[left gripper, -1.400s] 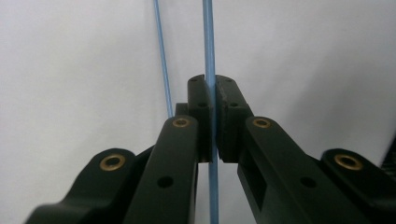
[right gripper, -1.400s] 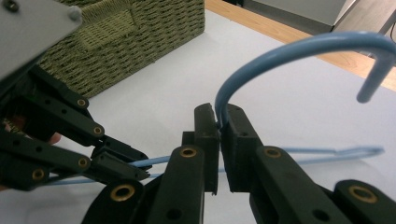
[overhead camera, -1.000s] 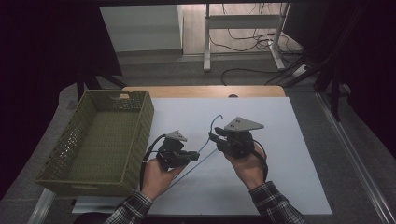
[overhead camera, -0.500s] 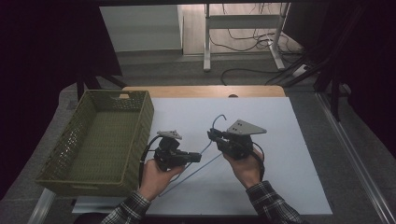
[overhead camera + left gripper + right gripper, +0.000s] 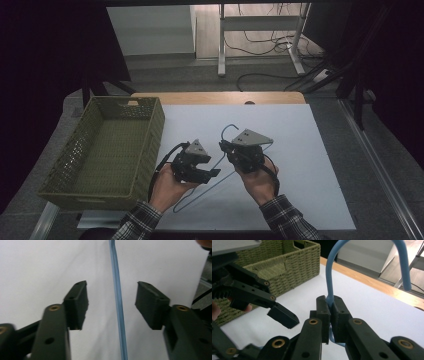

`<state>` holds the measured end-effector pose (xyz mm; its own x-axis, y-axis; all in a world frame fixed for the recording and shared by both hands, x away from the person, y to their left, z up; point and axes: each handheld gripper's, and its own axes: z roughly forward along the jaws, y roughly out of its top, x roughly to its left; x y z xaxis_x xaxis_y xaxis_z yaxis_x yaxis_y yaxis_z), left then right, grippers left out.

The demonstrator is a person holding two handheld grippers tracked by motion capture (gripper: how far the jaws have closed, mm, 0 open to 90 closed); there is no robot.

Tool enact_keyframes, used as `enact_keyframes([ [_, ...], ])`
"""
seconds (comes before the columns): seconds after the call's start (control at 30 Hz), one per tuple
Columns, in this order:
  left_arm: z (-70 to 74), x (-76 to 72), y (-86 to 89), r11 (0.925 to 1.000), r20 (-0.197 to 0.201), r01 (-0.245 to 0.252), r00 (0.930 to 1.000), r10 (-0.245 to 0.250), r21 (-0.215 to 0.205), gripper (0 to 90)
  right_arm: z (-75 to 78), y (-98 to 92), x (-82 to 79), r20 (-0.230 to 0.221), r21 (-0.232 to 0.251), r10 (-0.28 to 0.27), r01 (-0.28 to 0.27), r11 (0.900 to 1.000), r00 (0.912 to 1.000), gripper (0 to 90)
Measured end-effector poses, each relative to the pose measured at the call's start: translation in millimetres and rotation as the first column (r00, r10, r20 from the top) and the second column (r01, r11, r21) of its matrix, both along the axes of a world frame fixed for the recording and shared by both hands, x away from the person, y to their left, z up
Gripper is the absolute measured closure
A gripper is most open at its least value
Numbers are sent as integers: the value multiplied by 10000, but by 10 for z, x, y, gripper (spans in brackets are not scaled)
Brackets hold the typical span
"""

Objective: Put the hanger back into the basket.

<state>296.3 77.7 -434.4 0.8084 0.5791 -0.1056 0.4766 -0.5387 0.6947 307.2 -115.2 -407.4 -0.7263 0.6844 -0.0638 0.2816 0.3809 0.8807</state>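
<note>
A blue wire hanger [image 5: 200,197] lies partly on the white table [image 5: 310,165], with its hook [image 5: 229,128] raised. My right gripper [image 5: 225,146] is shut on the hanger's neck just below the hook [image 5: 329,272]; the pads [image 5: 323,308] pinch the wire in the right gripper view. My left gripper [image 5: 212,173] is open, its jaws on either side of the hanger's straight wire [image 5: 117,297] without touching it. One left finger [image 5: 283,317] shows close beside my right gripper [image 5: 331,306].
A green woven basket [image 5: 155,130] stands at the table's left, close to the left hand, and looks empty [image 5: 294,262]. A wooden table edge [image 5: 220,97] runs along the back. Cables and a metal stand's legs lie on the floor beyond.
Both hands have shifted only slightly. The left gripper has edged a little to the right along the hanger wire; the right gripper stays shut on the neck.
</note>
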Motion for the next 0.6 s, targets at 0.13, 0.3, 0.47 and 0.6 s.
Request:
enact_keyframes([
  [0.13, 1, 53, -68, 9998, -292, 138, 9995, -133, 174, 629, -6, 34, 5, -161, -118, -3, 1, 9999, 9999, 855],
  [0.3, 2, 94, -121, 9982, -642, 333, 9975, -300, 508, 807, 4, 52, 6, -313, -138, 65, -69, 9999, 9995, 855],
  [0.47, -1, 129, -101, 9998, -1052, 170, 9943, -161, 79, 866, 10, 50, -1, -337, -156, 84, -89, 9998, 9994, 852],
  [0.6, 8, 163, -52, 9990, -1382, 212, 9900, -264, -392, 869, 29, 38, 2, -280, -166, 107, -111, 9998, 9996, 839],
])
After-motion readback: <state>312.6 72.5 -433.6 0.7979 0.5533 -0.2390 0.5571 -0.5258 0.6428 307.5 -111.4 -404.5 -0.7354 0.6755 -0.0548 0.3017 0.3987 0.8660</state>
